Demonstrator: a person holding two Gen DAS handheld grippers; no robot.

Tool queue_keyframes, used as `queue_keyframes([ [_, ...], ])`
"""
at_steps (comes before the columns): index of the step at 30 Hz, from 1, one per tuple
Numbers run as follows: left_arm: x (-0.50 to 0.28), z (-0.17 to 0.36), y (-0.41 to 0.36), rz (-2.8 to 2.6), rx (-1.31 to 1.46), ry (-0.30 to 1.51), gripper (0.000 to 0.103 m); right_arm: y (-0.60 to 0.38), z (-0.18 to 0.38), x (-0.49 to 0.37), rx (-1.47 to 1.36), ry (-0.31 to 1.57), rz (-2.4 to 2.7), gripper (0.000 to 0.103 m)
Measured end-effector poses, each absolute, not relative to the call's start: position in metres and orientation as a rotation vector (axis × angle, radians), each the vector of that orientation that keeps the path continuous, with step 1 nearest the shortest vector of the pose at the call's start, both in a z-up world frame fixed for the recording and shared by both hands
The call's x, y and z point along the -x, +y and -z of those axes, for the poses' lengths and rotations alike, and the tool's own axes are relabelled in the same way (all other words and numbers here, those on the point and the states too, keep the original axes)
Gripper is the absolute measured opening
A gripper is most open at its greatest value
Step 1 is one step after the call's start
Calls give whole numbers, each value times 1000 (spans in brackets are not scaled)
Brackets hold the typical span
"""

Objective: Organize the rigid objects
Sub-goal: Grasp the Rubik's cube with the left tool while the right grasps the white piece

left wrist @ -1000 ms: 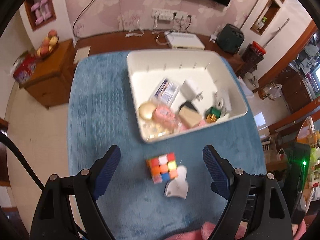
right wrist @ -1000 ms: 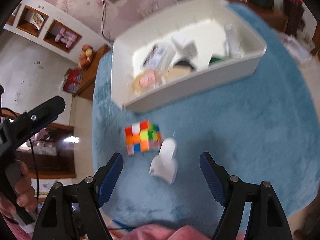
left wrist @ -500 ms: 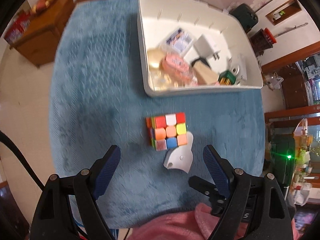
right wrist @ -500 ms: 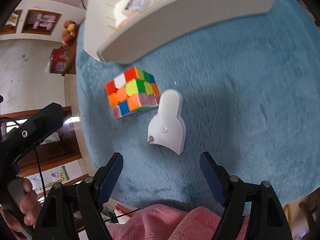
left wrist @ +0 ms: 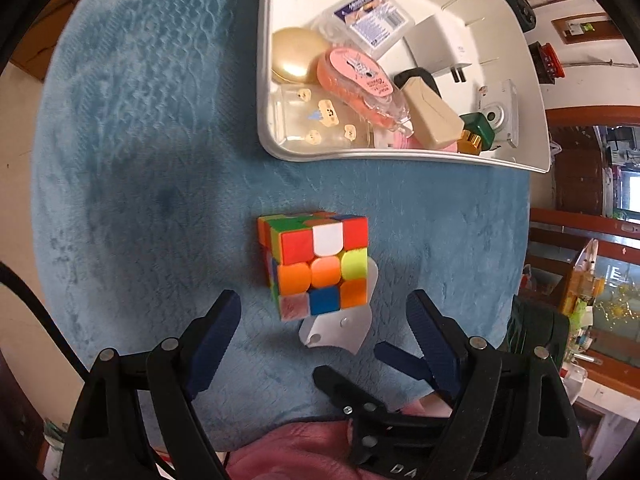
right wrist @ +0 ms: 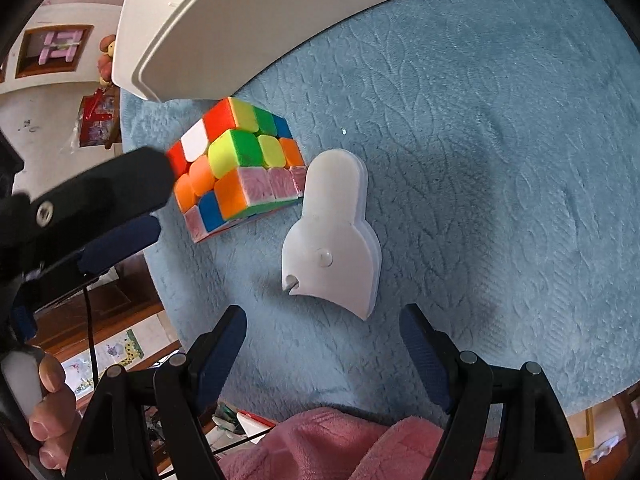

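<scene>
A colourful puzzle cube [left wrist: 318,264] sits on the blue cloth [left wrist: 140,160], just ahead of my open left gripper [left wrist: 322,312]. A flat white plastic piece [left wrist: 340,330] lies against the cube's near right side. In the right wrist view the white piece [right wrist: 338,236] lies just ahead of my open right gripper [right wrist: 324,328], with the cube [right wrist: 236,172] to its left. The left gripper [right wrist: 116,204] reaches in beside the cube there. The right gripper's fingers [left wrist: 400,358] show low in the left wrist view. Both grippers are empty.
A white bin [left wrist: 400,156] stands beyond the cube and holds several small items: a gold disc [left wrist: 298,54], a pink tape dispenser [left wrist: 360,76], a labelled plastic box [left wrist: 368,20], a charger [left wrist: 440,46]. The bin wall [right wrist: 280,20] also shows in the right wrist view. Pink sleeve [right wrist: 340,448] lies below the grippers.
Both grippers have dropped closer to the cloth. The cube and the white piece now sit much nearer to the fingers. Neither object has moved.
</scene>
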State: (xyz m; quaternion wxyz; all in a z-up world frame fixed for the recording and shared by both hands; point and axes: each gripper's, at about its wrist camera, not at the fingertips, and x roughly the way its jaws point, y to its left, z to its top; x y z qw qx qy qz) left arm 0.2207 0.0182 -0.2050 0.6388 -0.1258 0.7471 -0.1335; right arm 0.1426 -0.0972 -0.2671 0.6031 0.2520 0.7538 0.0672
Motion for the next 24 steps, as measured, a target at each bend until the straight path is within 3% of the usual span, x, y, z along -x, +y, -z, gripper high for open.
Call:
queue_keyframes([
  [12,-232,232,20,306,389,1762,85,-101,281,-145,-613,1767,-93,79],
  [17,-235,240,28,275,412,1784,67,-99,285,-146,-611,1775,-71,77],
  [24,-237,242,56,283,518,1778,66,-103,288,-144,-601,1788,-34,75],
])
